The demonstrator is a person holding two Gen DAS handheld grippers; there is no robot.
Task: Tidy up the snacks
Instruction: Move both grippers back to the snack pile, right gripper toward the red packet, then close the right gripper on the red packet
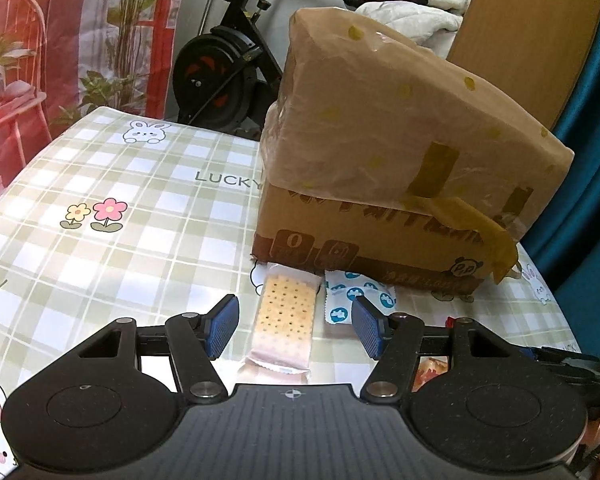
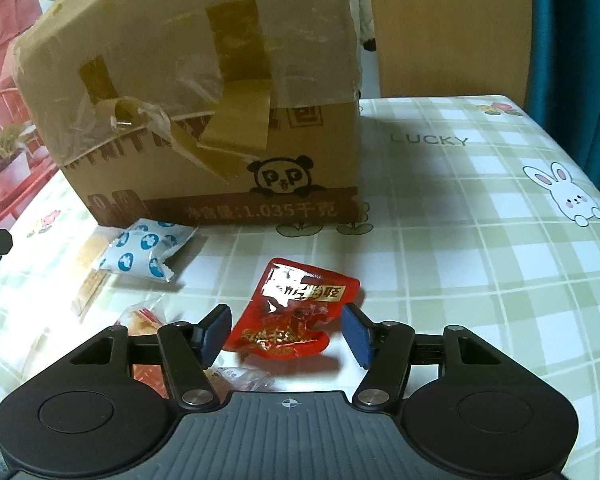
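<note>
A wrapped cracker packet (image 1: 285,322) lies on the checked tablecloth between the open pads of my left gripper (image 1: 296,328). A white packet with blue dots (image 1: 350,298) lies just right of it, against the cardboard box (image 1: 384,160). My right gripper (image 2: 286,336) is open around a red snack packet (image 2: 296,316) lying on the cloth. The blue-dotted packet (image 2: 144,254) and the box (image 2: 204,104) also show in the right wrist view. More clear-wrapped snacks (image 2: 148,320) lie at the lower left, partly hidden by the gripper.
The taped cardboard box with a panda print stands at the middle of the table (image 1: 120,208). An exercise bike (image 1: 228,68) and a red chair (image 1: 12,80) stand beyond the far edge. A blue curtain (image 2: 580,40) hangs at the right.
</note>
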